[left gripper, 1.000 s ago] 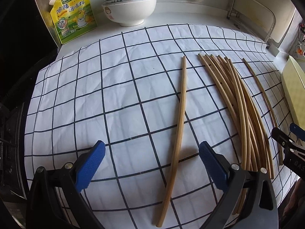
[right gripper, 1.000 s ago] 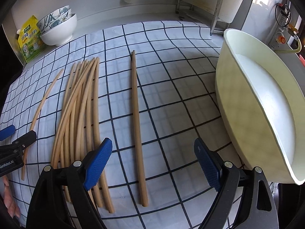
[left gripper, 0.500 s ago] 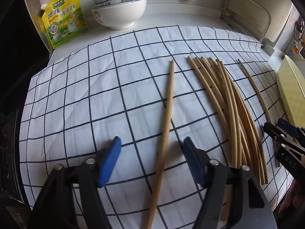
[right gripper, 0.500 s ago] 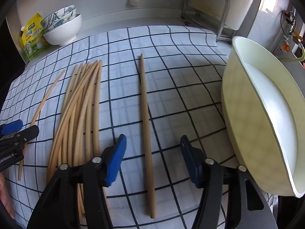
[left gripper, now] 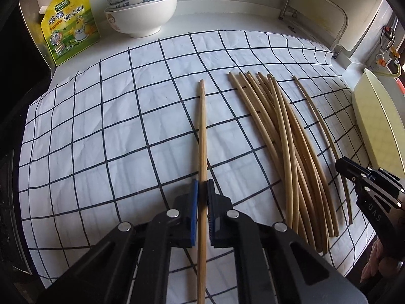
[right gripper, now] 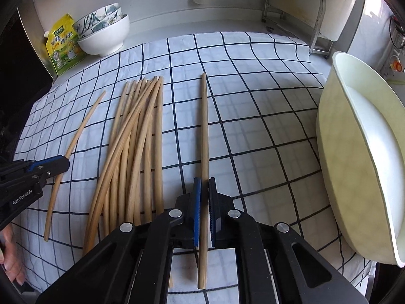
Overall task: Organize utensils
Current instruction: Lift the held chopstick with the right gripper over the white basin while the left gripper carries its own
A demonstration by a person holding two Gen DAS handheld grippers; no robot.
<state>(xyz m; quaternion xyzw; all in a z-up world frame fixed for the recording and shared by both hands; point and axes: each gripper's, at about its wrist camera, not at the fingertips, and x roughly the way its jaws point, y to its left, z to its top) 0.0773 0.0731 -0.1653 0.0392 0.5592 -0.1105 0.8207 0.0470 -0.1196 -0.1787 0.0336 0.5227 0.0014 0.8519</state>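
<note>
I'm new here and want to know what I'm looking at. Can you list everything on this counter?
Checked cloth: one, white with dark lines, spread over the counter.
Chopstick pile: about ten, tan, mid-cloth.
Chopstick left of the pile: one, tan.
Chopstick right of the pile: one, tan.
Bowl stack: white bowl with blue-patterned ones inside, back left.
Seasoning pouch: one, yellow-green, beside the bowls.
Basin: one, cream, right edge.
Metal rack: one, back right.
Left gripper: black with blue pads, shut on the left chopstick.
Right gripper: same, shut on the right chopstick.

Bright daylight from right; sharp focus; fisheye-bent, dark-vignetted edges.
</note>
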